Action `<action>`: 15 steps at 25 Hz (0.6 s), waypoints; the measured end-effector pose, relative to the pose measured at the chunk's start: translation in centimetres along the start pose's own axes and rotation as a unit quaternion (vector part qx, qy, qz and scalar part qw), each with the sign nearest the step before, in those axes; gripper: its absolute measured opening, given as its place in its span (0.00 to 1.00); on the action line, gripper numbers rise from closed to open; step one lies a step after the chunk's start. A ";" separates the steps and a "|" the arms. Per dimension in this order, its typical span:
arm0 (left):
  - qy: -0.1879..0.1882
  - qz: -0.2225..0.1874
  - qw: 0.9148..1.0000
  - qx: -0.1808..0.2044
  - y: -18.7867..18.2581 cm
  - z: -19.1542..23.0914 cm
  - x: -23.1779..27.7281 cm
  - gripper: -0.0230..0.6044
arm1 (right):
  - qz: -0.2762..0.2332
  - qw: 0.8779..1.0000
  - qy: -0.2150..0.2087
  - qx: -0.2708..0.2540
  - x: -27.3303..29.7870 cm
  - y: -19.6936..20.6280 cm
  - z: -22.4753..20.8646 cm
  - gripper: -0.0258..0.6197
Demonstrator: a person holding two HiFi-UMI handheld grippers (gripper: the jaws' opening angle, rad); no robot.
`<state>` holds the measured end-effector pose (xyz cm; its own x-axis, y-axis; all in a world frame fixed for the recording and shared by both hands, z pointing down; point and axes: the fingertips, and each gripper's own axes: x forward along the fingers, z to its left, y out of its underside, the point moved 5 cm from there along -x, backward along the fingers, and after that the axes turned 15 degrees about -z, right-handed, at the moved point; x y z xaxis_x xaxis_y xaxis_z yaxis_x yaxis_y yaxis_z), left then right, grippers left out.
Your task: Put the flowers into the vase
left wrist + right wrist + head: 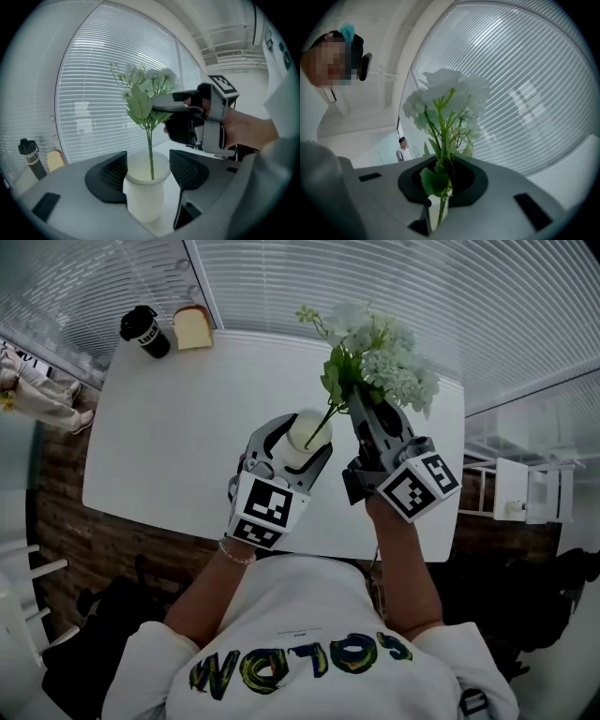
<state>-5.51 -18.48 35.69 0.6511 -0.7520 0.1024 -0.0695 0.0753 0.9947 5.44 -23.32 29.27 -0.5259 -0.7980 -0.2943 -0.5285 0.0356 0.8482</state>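
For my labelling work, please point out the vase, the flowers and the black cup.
vase (143, 197): left gripper view, on its white body.
flowers (392, 371): head view, on the white blooms.
cup (148, 334): head view, on its black side.

vase (143, 197): smooth, matt white | table (187, 446): smooth, matt white top

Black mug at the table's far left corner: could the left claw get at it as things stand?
Probably not yet: the left claw is clamped on the white vase, with the flower stem in it. The table toward the mug looks bare, so only that grip stands in the way.
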 end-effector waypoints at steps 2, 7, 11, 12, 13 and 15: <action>0.000 0.001 1.000 0.000 -0.2 -0.1 0.2 0.49 | 0.001 1.000 -0.004 -0.004 0.0 0.0 0.0 0.10; 0.001 0.001 1.000 -0.003 -0.2 0.0 0.9 0.49 | 0.010 1.000 -0.007 -0.003 0.1 0.5 -0.7 0.10; 0.001 -0.001 1.000 -0.003 0.4 0.0 0.8 0.49 | 0.018 1.000 -0.008 -0.002 -0.4 1.8 -0.9 0.10; 0.000 -0.002 1.000 -0.003 0.6 0.0 0.6 0.49 | 0.020 1.000 -0.008 -0.002 -0.5 2.1 -0.8 0.10; 0.000 -0.004 1.000 -0.003 0.7 0.0 0.4 0.49 | 0.022 1.000 -0.008 -0.002 -0.7 2.4 -0.7 0.11; -0.001 -0.007 1.000 -0.002 0.8 0.0 -0.2 0.49 | 0.025 1.000 -0.008 0.000 -1.0 2.9 -0.3 0.11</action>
<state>-5.71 -18.31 36.47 0.6510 -0.7538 0.0891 -0.0570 0.0684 0.9960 4.62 -22.64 32.18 -0.5629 -0.7851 -0.2583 -0.5004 0.0750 0.8625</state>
